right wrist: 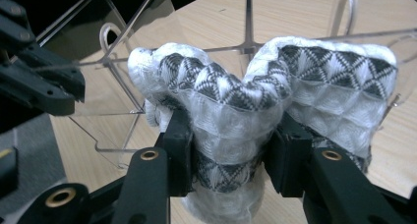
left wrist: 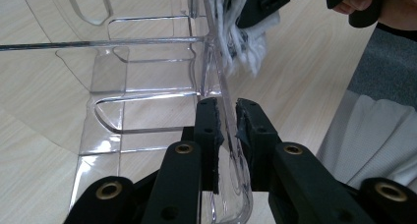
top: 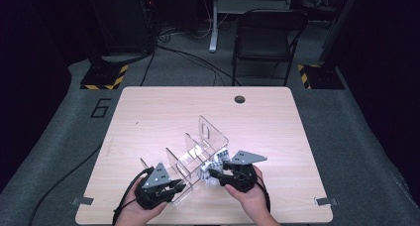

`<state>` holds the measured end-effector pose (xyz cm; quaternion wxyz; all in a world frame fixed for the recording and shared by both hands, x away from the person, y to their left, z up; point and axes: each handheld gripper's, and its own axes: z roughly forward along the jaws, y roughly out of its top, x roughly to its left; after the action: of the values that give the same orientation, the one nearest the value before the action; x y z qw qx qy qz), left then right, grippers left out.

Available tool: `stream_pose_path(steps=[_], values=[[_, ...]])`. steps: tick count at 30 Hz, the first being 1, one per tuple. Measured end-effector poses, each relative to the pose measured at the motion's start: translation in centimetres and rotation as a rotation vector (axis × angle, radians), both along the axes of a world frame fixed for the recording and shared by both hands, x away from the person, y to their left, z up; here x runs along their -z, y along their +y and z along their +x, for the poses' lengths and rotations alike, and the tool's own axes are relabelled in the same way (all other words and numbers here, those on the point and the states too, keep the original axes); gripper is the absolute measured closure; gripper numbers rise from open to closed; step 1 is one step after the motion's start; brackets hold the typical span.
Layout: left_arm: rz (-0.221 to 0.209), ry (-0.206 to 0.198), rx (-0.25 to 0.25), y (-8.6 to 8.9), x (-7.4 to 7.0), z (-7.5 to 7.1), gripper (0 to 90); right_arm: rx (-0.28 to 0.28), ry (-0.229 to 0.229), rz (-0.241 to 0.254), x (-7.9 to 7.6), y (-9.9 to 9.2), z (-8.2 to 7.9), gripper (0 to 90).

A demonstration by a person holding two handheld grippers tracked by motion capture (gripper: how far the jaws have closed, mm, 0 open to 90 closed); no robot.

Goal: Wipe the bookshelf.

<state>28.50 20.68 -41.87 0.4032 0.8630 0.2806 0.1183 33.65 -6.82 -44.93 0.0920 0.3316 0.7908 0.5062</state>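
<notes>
Jaws of the right gripper [right wrist: 228,155] pinch a folded patterned cloth [right wrist: 255,101] beside the clear rack [top: 198,151].

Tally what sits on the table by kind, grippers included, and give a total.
Clear acrylic divider rack: 1
Black-and-white patterned cloth: 1
Grippers: 2, the left gripper and the right gripper
Total: 4
</notes>
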Motion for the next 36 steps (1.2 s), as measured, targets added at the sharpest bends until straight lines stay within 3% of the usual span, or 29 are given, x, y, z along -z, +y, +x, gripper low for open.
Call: stream_pose_path(steps=[2,4,10,13,16,21,25,30,32,33,36], values=[[0.009,0.002,0.002,0.0,-0.1,-0.1,79.9,0.005,-0.012,-0.009,-0.1,-0.1,0.3,59.4],[0.007,0.000,0.004,0.0,0.0,0.0,80.0,0.032,0.007,0.010,-0.2,-0.9,1.1,59.6],[0.000,-0.001,0.004,0.0,0.0,0.1,79.8,0.149,0.040,0.035,-0.3,-3.4,3.2,59.5],[-0.004,0.007,0.008,0.1,0.0,0.1,79.6,0.133,0.047,0.035,-0.3,-3.1,2.9,59.1],[0.007,0.000,0.010,0.0,0.0,0.1,79.4,0.079,0.046,0.023,-0.2,-2.0,2.1,58.9],[-0.001,-0.009,0.006,0.0,-0.2,0.0,79.0,0.011,0.043,0.044,0.0,-0.7,0.7,58.7],[-0.005,-0.006,0.006,0.0,-0.2,0.0,78.7,0.036,0.038,0.035,0.2,-1.1,1.1,58.3],[-0.007,-0.017,-0.003,0.1,-0.2,0.0,77.5,0.128,0.034,0.042,0.0,-2.9,2.8,57.5],[-0.017,-0.007,0.004,0.2,-0.2,0.0,73.1,0.151,0.031,0.040,0.1,-3.4,3.5,57.4],[-0.021,-0.005,0.002,0.2,-0.2,0.0,71.8,0.165,0.049,0.048,0.1,-3.5,3.6,57.4],[-0.025,-0.003,0.001,0.2,-0.2,0.0,72.5,0.152,0.052,0.050,0.1,-3.2,3.2,57.1]])
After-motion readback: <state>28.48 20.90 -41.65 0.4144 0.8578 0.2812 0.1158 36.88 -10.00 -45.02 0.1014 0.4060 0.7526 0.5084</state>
